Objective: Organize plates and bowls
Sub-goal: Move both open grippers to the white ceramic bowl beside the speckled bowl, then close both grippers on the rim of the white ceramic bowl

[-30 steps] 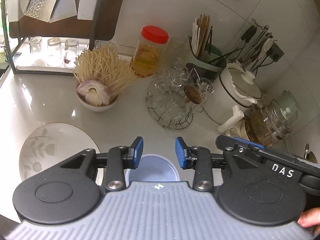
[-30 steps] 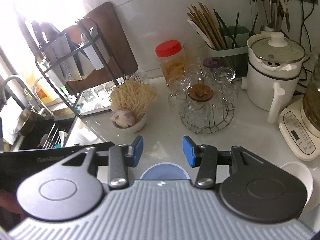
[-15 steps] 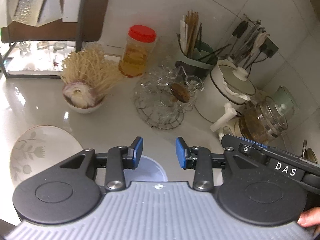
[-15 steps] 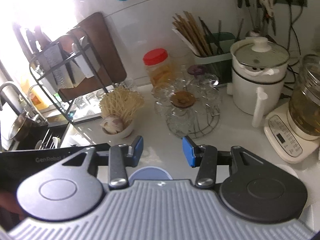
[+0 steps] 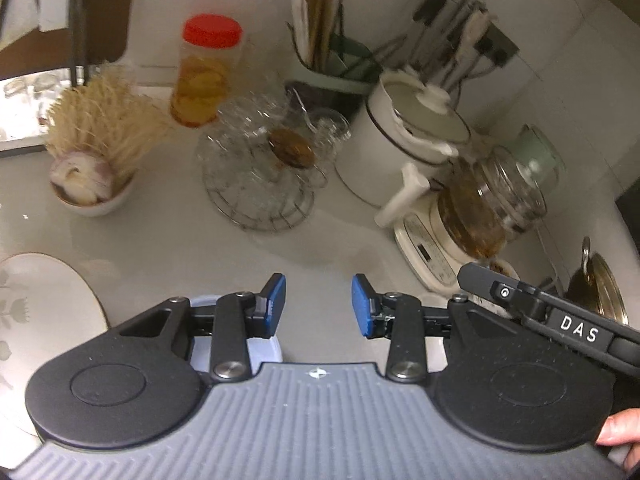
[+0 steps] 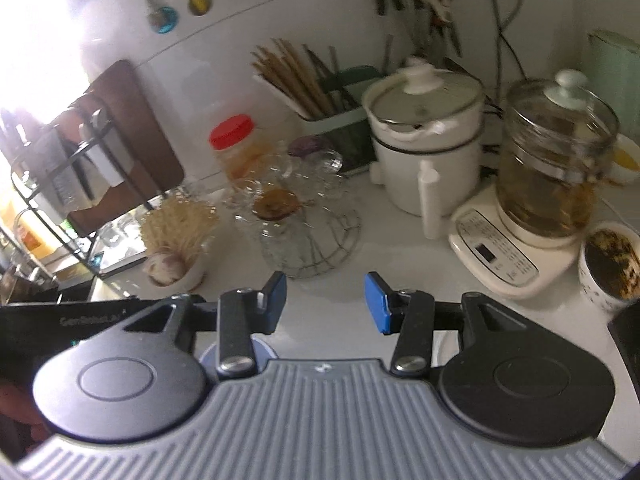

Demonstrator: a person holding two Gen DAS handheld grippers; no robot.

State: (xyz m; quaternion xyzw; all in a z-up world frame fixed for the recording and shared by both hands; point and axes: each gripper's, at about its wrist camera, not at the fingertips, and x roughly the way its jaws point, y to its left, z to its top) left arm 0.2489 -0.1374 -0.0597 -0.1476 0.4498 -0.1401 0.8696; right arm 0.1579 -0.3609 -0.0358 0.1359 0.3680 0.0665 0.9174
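A white plate with a grey flower pattern [image 5: 44, 312] lies on the white counter at the left edge of the left wrist view. A pale blue bowl [image 5: 264, 354] sits under my left gripper's left finger, mostly hidden; it also shows in the right wrist view [image 6: 262, 350]. My left gripper [image 5: 318, 306] is open and empty above the counter. My right gripper [image 6: 326, 304] is open and empty; its body shows in the left wrist view at the right. A white bowl with noodles and an onion [image 5: 94, 200] stands at the back left.
A wire rack of glass cups [image 5: 260, 172], a red-lidded jar [image 5: 206, 76], a utensil holder [image 5: 332, 68], a white cooker pot [image 5: 412, 144] and a glass kettle on its base [image 5: 480, 208] crowd the back. A cup with dark contents [image 6: 610, 266] stands at the right. A dish rack [image 6: 80, 160] is at left.
Both grippers have swung to the right and lifted; the plate and blue bowl have slid toward the left of the views. Both grippers have stayed open.
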